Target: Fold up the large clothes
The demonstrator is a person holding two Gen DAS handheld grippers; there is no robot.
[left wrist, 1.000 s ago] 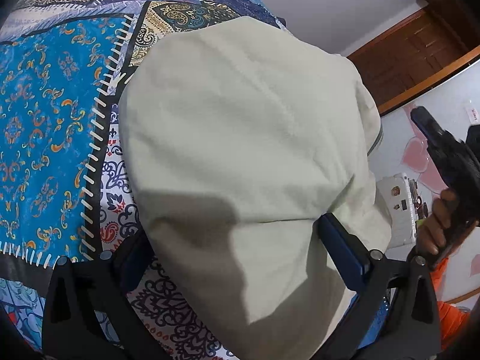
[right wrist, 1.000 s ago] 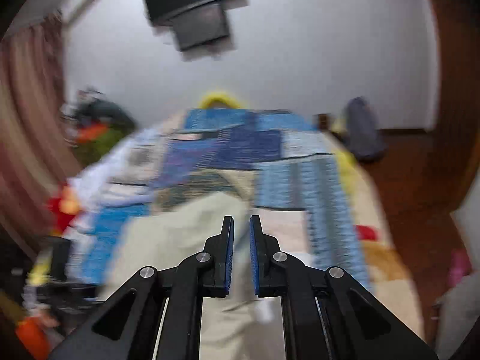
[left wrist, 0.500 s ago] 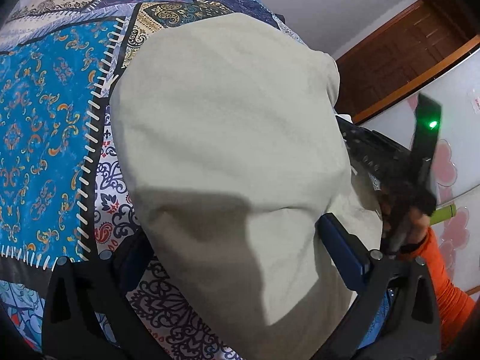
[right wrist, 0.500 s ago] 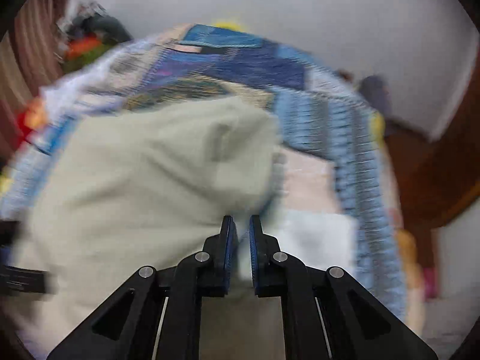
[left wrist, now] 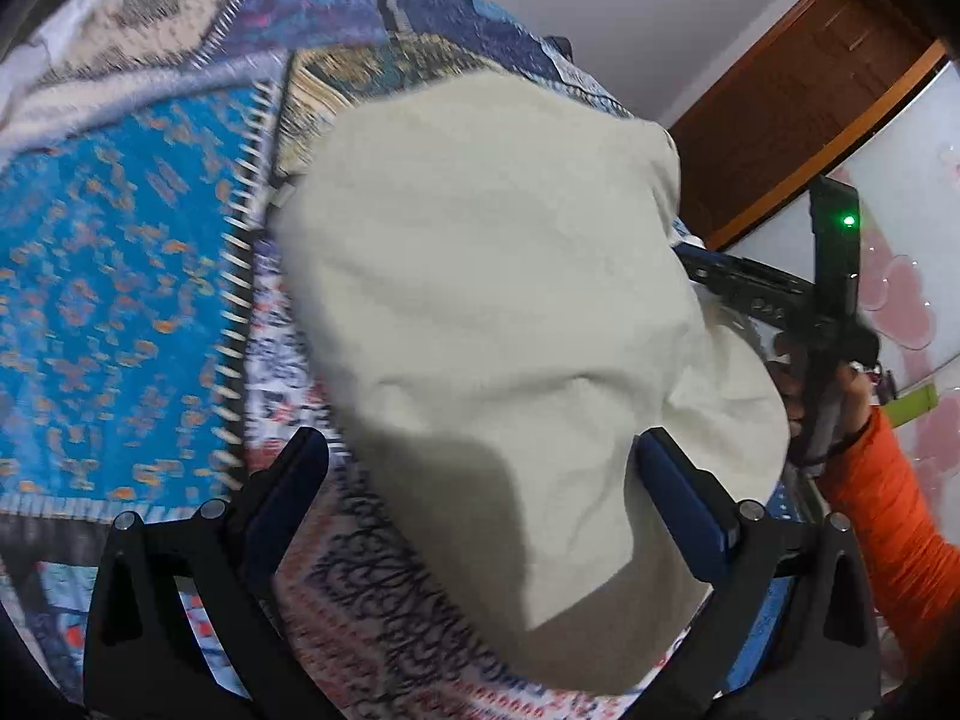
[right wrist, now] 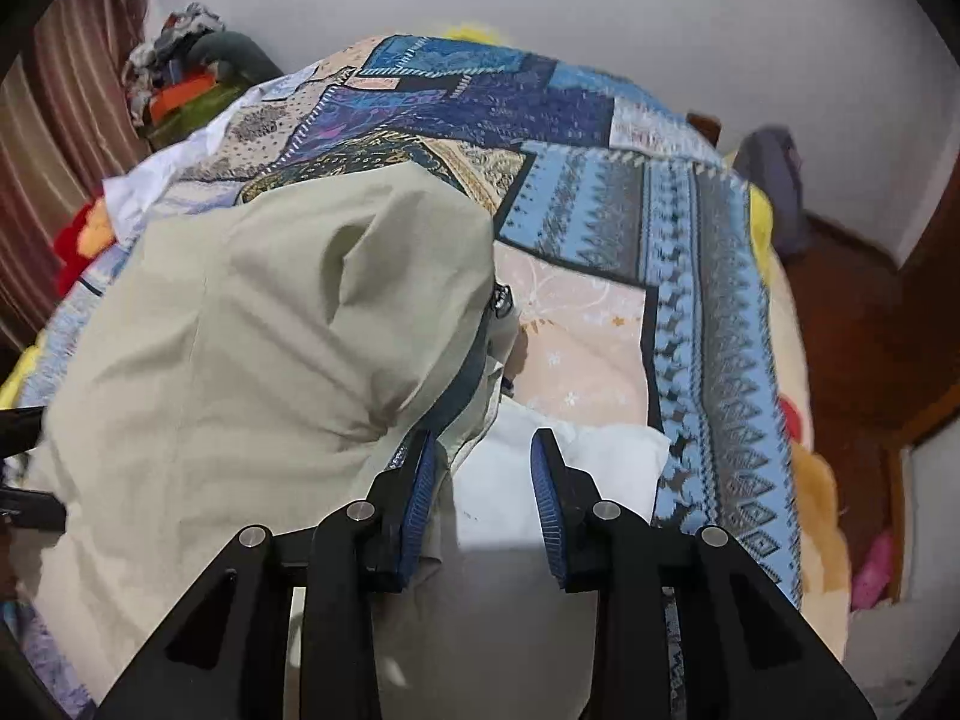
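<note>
Right wrist view: right gripper (right wrist: 483,480) jaws, just opening, flank the beige garment's (right wrist: 270,324) edge unclamped.

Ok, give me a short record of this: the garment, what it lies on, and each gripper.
garment: beige garment, lying bunched up
surface: patchwork quilt on a bed
left gripper: fingers wide apart, the garment between them, not pinched
right gripper: fingers just opened, at the garment's right edge, over white cloth
</note>
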